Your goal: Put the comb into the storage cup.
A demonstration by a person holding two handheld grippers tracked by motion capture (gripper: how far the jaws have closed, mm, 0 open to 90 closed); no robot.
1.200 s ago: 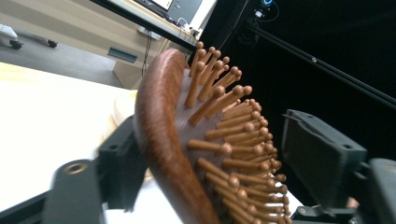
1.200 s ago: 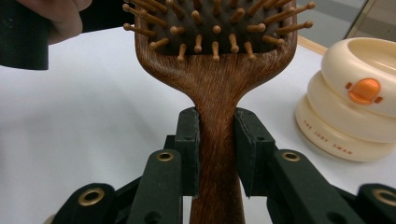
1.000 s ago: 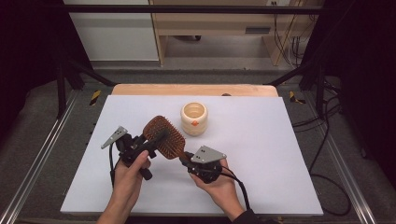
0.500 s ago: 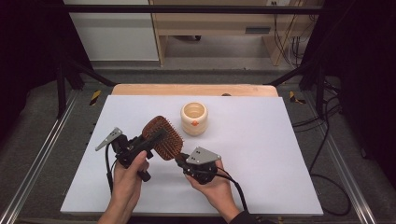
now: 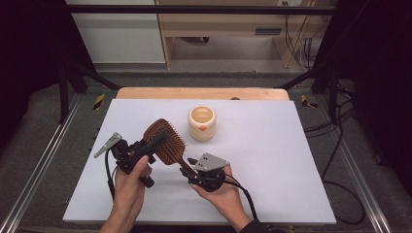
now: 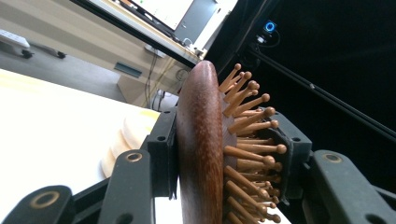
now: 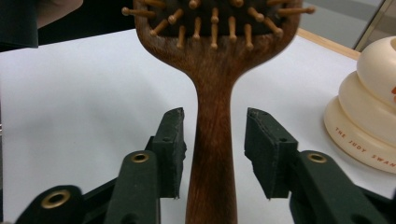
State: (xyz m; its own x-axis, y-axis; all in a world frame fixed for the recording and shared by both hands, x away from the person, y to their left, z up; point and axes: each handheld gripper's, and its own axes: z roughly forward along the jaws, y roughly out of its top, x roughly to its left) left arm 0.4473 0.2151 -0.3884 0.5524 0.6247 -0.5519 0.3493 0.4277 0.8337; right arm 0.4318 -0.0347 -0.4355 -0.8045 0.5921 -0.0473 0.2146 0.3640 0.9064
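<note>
Left gripper (image 5: 158,141) is clamped on the head of the wooden hairbrush (image 5: 166,144): in the left gripper view one pad is pressed flat against the smooth brown back (image 6: 201,149), the other is seated in among the ball-tipped wooden pins. Right gripper (image 5: 190,164) has just been opening; in the right gripper view the brush handle (image 7: 212,154) is seen standing between the two black pads with a gap on either side, so it is bracketed but not pinched. The brush is held above the table by the left gripper, near the front-left part of the surface, head toward the far left, handle angled back toward the right gripper, pins facing up and toward the camera in the high view. Each gripper is held in a hand: left hand (image 5: 130,183), right hand (image 5: 221,191), forearms entering from the bottom edge. A cream ribbed cup (image 5: 202,123) with an orange mark is stood upright just beyond the brush, apart from it; lettering is visible along its base in the right gripper view. The work surface is a white sheet (image 5: 272,160) laid over a light wooden tabletop (image 5: 204,93), whose far edge is left exposed. The table is framed by metal rails (image 5: 39,165) at the sides, grey floor beneath. Black drapes are hung left and right, cables (image 5: 335,145) are run along the right side, and a pale wooden bench (image 5: 223,24) and a white cabinet (image 5: 116,34) are placed behind.
</note>
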